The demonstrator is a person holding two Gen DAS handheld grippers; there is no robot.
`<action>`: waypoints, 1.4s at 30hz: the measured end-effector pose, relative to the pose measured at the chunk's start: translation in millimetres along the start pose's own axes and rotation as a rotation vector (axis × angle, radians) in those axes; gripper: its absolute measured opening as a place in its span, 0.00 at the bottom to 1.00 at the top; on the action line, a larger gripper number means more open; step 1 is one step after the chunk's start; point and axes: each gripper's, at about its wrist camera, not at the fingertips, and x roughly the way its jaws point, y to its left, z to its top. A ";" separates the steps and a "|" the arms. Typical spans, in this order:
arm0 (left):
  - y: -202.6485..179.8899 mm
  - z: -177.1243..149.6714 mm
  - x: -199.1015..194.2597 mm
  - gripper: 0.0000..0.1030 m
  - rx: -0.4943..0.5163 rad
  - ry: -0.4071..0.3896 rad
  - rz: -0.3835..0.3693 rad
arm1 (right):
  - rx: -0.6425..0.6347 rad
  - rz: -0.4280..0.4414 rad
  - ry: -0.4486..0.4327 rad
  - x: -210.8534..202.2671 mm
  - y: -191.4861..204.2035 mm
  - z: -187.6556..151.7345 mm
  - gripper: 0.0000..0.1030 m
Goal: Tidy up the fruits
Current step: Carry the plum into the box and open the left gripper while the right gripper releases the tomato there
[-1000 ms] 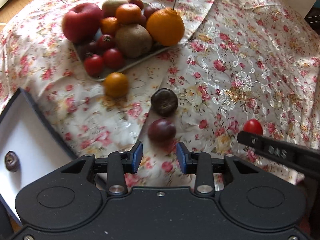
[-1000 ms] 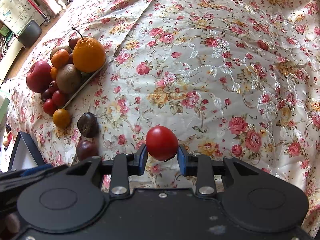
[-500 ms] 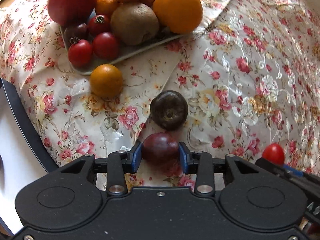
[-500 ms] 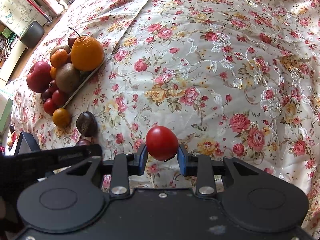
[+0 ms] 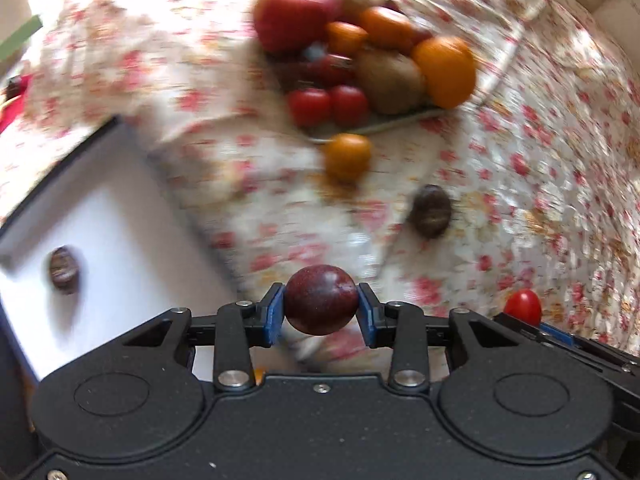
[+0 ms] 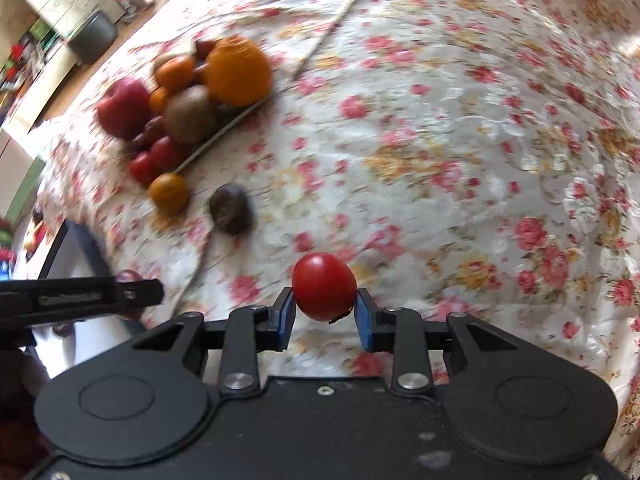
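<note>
My left gripper (image 5: 321, 312) is shut on a dark red plum (image 5: 321, 299) and holds it above the floral cloth, beside the white box (image 5: 120, 248). One dark fruit (image 5: 63, 270) lies in the box. My right gripper (image 6: 324, 316) is shut on a red cherry tomato (image 6: 323, 291), also seen in the left wrist view (image 5: 523, 306). A dark brown passion fruit (image 5: 431, 210) and a small orange fruit (image 5: 347, 157) lie loose on the cloth. The left gripper shows in the right wrist view (image 6: 80, 296).
A tray (image 5: 384, 124) holds an apple (image 5: 294, 14), an orange (image 5: 446, 70), a kiwi (image 5: 390, 76), tomatoes and tangerines. The white box has a dark rim (image 5: 80, 148). Floral cloth (image 6: 480, 140) covers the table. Room clutter stands at the far left (image 6: 48, 32).
My left gripper closed on the plum, lifted it off the cloth and swung left toward the white box. My right gripper still holds the tomato and has shifted slightly.
</note>
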 end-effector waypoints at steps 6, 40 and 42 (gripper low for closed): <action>70.6 -9.7 -20.9 0.45 -0.123 -0.021 0.060 | -0.128 0.044 0.047 5.8 57.5 -19.3 0.32; 183.6 -35.1 -13.9 0.44 -0.381 0.014 0.110 | -0.379 0.018 0.211 53.9 229.9 -60.4 0.32; 186.2 -35.7 -13.0 0.44 -0.396 0.021 0.095 | -0.379 0.006 0.210 56.6 230.7 -60.2 0.32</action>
